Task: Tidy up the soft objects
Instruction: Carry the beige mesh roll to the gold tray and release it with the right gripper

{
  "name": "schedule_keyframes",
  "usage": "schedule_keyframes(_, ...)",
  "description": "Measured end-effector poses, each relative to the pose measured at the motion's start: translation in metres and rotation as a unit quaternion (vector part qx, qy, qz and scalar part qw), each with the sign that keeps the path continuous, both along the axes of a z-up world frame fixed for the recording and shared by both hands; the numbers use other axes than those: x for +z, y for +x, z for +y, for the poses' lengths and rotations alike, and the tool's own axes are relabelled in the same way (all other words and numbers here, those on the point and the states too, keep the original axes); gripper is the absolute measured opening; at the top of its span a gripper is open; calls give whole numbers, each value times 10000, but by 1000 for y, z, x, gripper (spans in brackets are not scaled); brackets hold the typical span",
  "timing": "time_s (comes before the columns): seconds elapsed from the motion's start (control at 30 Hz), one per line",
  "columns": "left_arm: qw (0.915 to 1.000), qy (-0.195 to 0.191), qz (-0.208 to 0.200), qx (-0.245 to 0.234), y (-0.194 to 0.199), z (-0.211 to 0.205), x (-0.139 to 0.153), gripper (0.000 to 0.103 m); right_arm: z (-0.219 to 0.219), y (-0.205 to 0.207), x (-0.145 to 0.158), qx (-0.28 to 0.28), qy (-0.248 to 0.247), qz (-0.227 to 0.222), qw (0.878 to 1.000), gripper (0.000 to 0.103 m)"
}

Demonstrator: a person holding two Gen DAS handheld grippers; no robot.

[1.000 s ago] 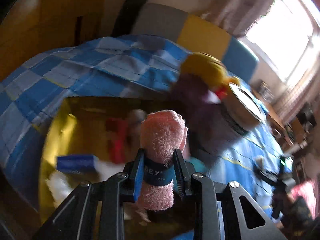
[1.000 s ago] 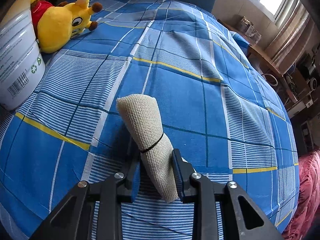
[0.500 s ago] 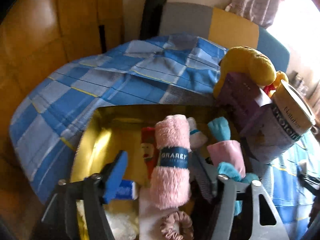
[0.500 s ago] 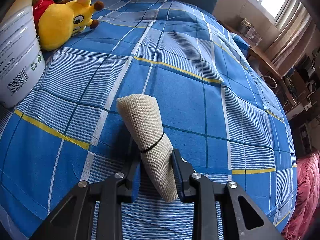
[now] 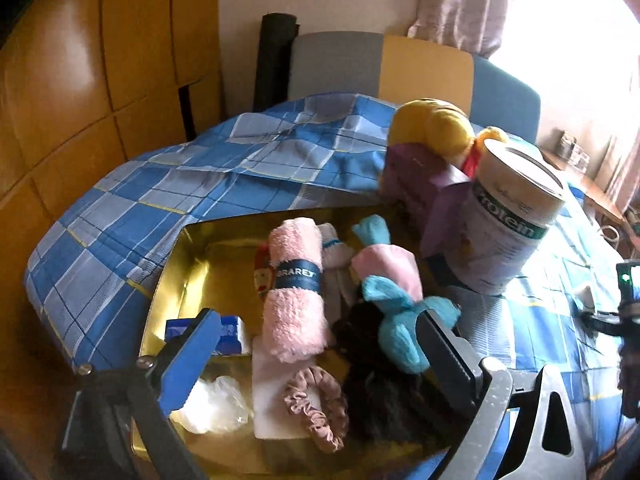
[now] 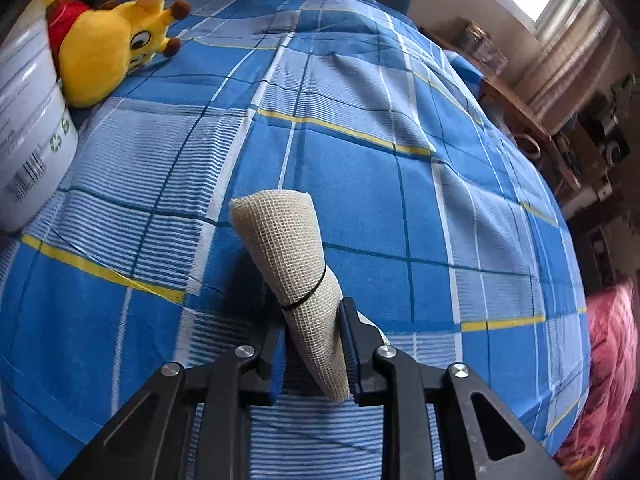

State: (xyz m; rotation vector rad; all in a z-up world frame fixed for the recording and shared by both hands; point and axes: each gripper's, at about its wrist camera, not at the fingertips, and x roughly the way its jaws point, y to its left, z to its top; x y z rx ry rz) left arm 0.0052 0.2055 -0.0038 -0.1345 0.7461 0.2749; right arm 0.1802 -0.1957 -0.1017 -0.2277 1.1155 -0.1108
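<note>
The pink rolled towel (image 5: 296, 292) lies in the gold tray (image 5: 188, 248) on the bed, free of the left gripper (image 5: 316, 356), whose jaws are opening wide around it without touching. Beside it sit a pink-and-teal bundle (image 5: 394, 300) and a scrunchie (image 5: 316, 408). The right gripper (image 6: 312, 354) is closing, pads pressing a beige mesh roll (image 6: 296, 276) over the blue checked bedspread (image 6: 400, 200).

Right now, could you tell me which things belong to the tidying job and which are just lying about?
Job: pink towel roll, gold tray, beige mesh roll, scrunchie, yellow plush toy.
Lying about: protein tin, purple box, checked bedspread.
</note>
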Motion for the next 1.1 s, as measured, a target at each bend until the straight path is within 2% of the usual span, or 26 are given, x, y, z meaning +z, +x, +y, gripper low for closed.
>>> schedule_keyframes(0.1,10000,-52,7,-51,-4,-3,-1,101,5,-7,8,-76,231,-26,9997,19)
schedule_keyframes(0.2,9999,-80,24,-78,-6,-6,-2,103,12,-18,19,-79,733,-94,9972,18)
schedule_keyframes(0.33,9999,-145,28,-78,-8,-5,-2,103,32,-43,36,224,1296,-280,9909,16)
schedule_keyframes(0.47,9998,-185,15,-32,-12,-1,-2,103,66,-69,55,696,1877,-459,9787,16)
schedule_keyframes(0.63,9997,-210,-14,85,-18,8,0,103,122,-95,73,1379,2254,-539,9630,16)
schedule_keyframes(0.77,9995,-221,-44,212,-23,17,2,103,176,-112,88,2016,2553,-520,9442,16)
schedule_keyframes(0.97,9978,-298,-173,572,-36,40,7,103,243,-117,102,2536,3010,-471,9181,16)
schedule_keyframes(1.07,9959,-279,-193,839,-44,56,8,103,278,-118,102,2751,3103,-427,9090,16)
schedule_keyframes(1.1,9953,-279,-199,910,-46,61,7,103,289,-117,97,2768,3082,-373,9094,16)
